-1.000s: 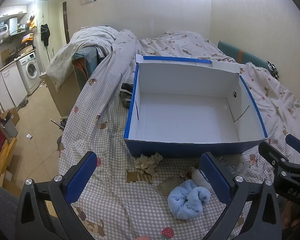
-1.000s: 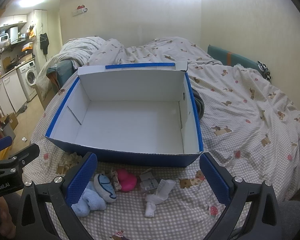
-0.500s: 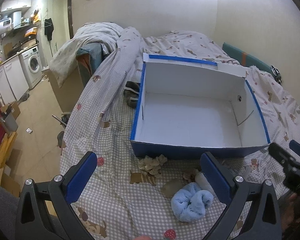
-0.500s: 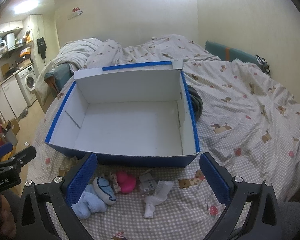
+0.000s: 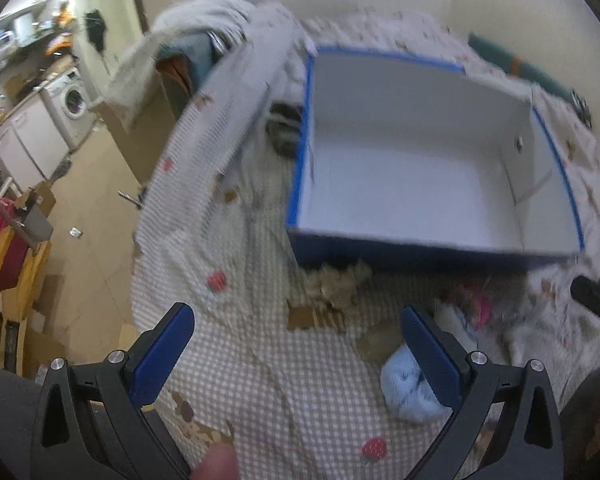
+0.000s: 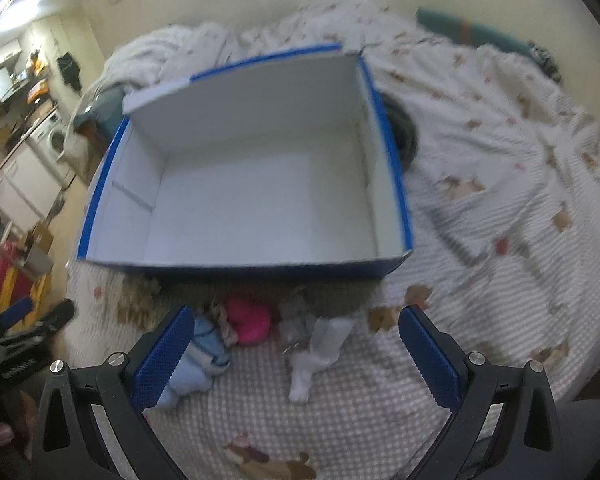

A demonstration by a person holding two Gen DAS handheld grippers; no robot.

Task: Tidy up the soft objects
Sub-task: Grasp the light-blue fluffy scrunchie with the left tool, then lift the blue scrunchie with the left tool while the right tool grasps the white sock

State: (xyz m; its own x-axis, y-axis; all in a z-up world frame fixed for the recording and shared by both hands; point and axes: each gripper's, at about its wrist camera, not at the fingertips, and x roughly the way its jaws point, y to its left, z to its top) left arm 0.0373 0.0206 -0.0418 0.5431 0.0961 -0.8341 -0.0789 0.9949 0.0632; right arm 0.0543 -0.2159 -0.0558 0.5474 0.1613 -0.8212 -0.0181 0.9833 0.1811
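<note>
An empty blue box with a white inside (image 5: 412, 176) (image 6: 260, 200) lies on the bed. In front of it lie soft things: a light blue fluffy item (image 5: 410, 390) (image 6: 188, 376), a pink item (image 6: 250, 320) (image 5: 480, 306), a white sock (image 6: 316, 350), a beige crumpled item (image 5: 336, 284) and a blue-striped white item (image 6: 208, 340). My left gripper (image 5: 300, 356) is open above the bedspread, left of the light blue item. My right gripper (image 6: 296, 356) is open above the white sock. Both views are blurred.
The bed has a checked spread with dog and strawberry prints (image 5: 260, 380). A bunched duvet (image 6: 160, 52) lies behind the box. The bed's left edge drops to the floor (image 5: 92, 248), with a washing machine (image 5: 74, 102) beyond. A dark object (image 6: 400, 136) lies right of the box.
Both grippers have moved forward and down toward the soft items. The views have tilted and blurred. Both stay open.
</note>
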